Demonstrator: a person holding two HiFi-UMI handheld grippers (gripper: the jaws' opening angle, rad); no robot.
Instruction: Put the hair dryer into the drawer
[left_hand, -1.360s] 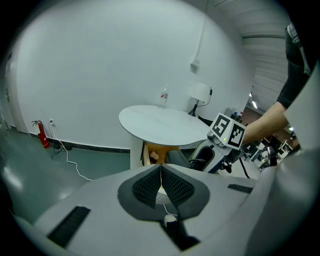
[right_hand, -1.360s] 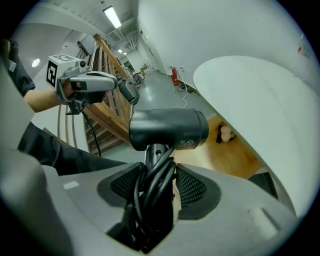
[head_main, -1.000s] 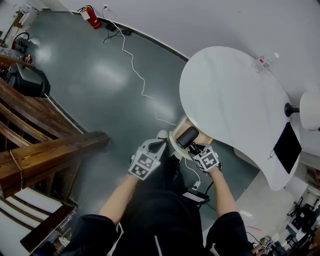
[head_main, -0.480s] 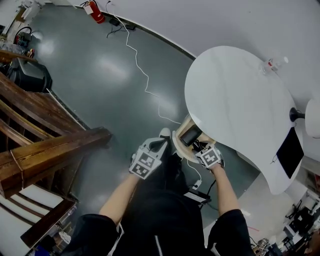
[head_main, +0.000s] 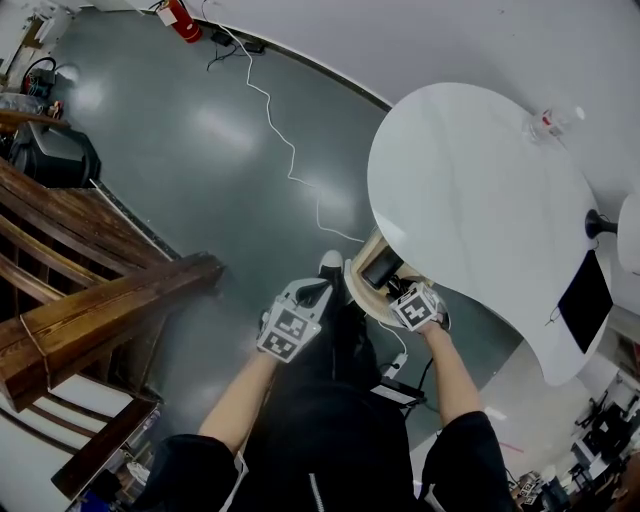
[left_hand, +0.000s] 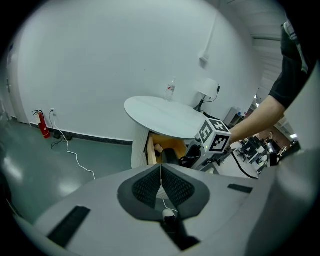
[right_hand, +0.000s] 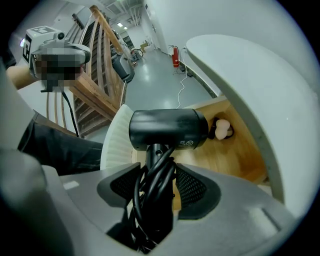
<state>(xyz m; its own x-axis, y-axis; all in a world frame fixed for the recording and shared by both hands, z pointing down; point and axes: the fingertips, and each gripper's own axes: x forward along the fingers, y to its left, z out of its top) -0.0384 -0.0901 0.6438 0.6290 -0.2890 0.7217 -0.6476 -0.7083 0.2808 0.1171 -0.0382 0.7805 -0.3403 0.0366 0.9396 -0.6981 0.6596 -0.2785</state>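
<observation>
I've got the right gripper (right_hand: 156, 187) fingers clenched on the hair dryer (right_hand: 167, 129) handle over the open drawer (right_hand: 235, 150), left gripper (left_hand: 161, 182) pinched together empty, and next I lower it in and let go.

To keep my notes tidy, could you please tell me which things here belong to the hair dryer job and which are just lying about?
Job in hand:
hair dryer, gripped by the right hand-held gripper
open drawer under the white table

Lying about:
fire extinguisher
white floor cable
bottle on the table
wooden railing
</observation>
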